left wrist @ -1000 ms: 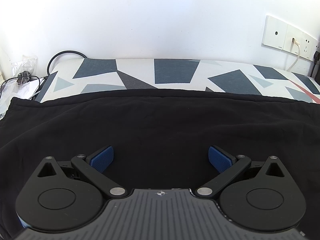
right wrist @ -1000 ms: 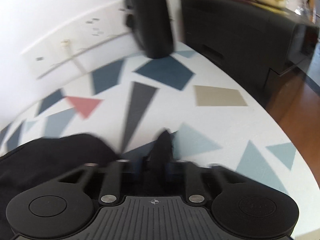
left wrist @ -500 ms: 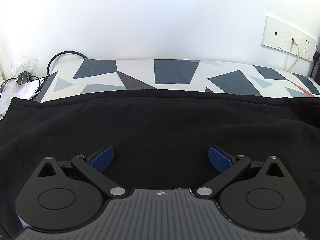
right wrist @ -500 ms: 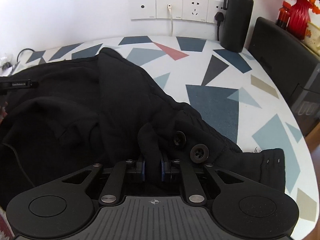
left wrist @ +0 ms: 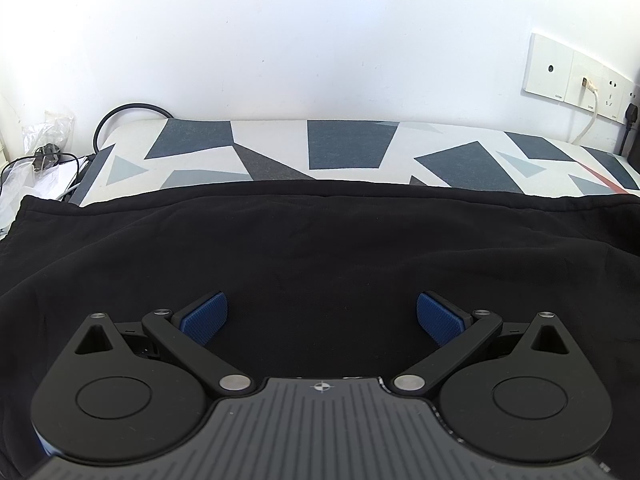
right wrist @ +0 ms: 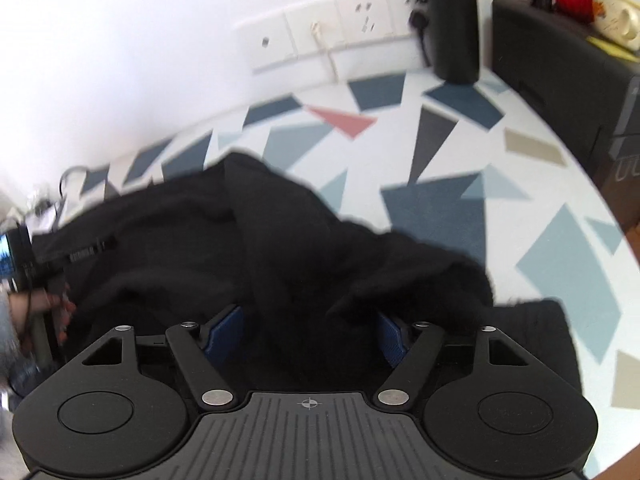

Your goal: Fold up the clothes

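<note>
No text can be read. The socket plates (left wrist: 576, 76) on the wall carry small grey marks at their lower corners, too small to make out. A pale printed line on the garment (right wrist: 92, 250), left of its raised fold, is blurred beyond reading.

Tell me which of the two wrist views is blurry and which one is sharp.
Right wrist view: motion-blurred, with the wall sockets and the black garment edges smeared. Left wrist view: sharp, the garment hem and patterned tablecloth crisp, though the white wall is very bright; both bend lines at the edges.
</note>
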The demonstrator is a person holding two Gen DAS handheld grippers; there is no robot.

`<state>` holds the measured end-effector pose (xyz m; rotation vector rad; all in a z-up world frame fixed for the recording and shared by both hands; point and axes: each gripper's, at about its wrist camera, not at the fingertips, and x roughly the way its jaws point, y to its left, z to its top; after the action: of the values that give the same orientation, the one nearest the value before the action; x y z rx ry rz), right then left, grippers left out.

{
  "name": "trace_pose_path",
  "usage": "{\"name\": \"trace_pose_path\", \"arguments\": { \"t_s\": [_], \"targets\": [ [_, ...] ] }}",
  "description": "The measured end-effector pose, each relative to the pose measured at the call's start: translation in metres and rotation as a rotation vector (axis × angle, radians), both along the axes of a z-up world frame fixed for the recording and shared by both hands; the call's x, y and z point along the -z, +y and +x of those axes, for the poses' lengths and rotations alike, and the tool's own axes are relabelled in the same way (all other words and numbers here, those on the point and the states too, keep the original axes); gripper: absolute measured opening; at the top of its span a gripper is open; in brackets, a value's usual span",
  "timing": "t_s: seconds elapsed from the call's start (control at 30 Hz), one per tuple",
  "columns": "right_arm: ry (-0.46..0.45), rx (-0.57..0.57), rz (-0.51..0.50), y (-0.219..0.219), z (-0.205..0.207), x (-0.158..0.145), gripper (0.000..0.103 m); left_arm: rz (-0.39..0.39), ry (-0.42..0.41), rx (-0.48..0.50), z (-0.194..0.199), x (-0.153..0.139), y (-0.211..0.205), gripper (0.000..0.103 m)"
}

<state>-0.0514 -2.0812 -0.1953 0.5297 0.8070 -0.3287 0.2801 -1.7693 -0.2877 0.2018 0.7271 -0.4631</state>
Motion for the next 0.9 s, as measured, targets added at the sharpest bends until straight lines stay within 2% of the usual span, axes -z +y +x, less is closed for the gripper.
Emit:
{"name": "trace_pose_path", "arguments": {
  "t_s": [0.13, 0.3, 0.37, 0.47, 0.57, 0.63, 0.67, 0.7, 0.8, 0.87, 0.9],
  "targets": [
    [-0.077, 0.155, 0.065, -0.035, -0.009, -0.010, 0.068, 0.000, 0.000, 0.001, 0.000, 0.000, 0.000, 0.103],
    [-0.072, 0.410, 0.338, -0.090, -0.026, 0.020, 0.068, 0.000, 0.000, 0.002, 0.000, 0.000, 0.000, 0.103],
    [-0.094, 0.459, 0.436, -0.107, -0.030, 0.039, 0.068, 0.000, -0.001, 0.003, 0.000, 0.000, 0.000, 0.103],
    [-0.098, 0.502, 0.527, -0.132, -0.025, 0.067, 0.068, -0.001, -0.001, 0.003, 0.000, 0.000, 0.001, 0.103],
    [-0.090, 0.489, 0.589, -0.151, -0.011, 0.089, 0.067, 0.000, 0.000, 0.004, 0.000, 0.000, 0.001, 0.103],
    [-0.074, 0.467, 0.572, -0.155, -0.002, 0.091, 0.061, 0.001, 0.000, 0.004, 0.000, -0.001, 0.001, 0.103],
    [-0.063, 0.456, 0.556, -0.156, 0.003, 0.091, 0.039, 0.001, 0.000, 0.004, 0.000, -0.001, 0.001, 0.103],
    [-0.040, 0.441, 0.525, -0.156, 0.008, 0.089, 0.012, 0.001, 0.000, 0.004, 0.000, -0.001, 0.001, 0.103],
    [0.052, 0.381, 0.398, -0.152, 0.025, 0.077, 0.008, 0.003, 0.007, 0.005, 0.002, -0.002, 0.000, 0.103],
    [0.082, 0.319, 0.304, -0.147, 0.037, 0.063, 0.007, 0.010, 0.027, 0.006, 0.005, -0.004, -0.001, 0.103],
    [0.055, 0.313, 0.258, -0.147, 0.038, 0.054, 0.006, 0.019, 0.046, 0.006, 0.009, -0.006, -0.002, 0.103]
  ]
}}
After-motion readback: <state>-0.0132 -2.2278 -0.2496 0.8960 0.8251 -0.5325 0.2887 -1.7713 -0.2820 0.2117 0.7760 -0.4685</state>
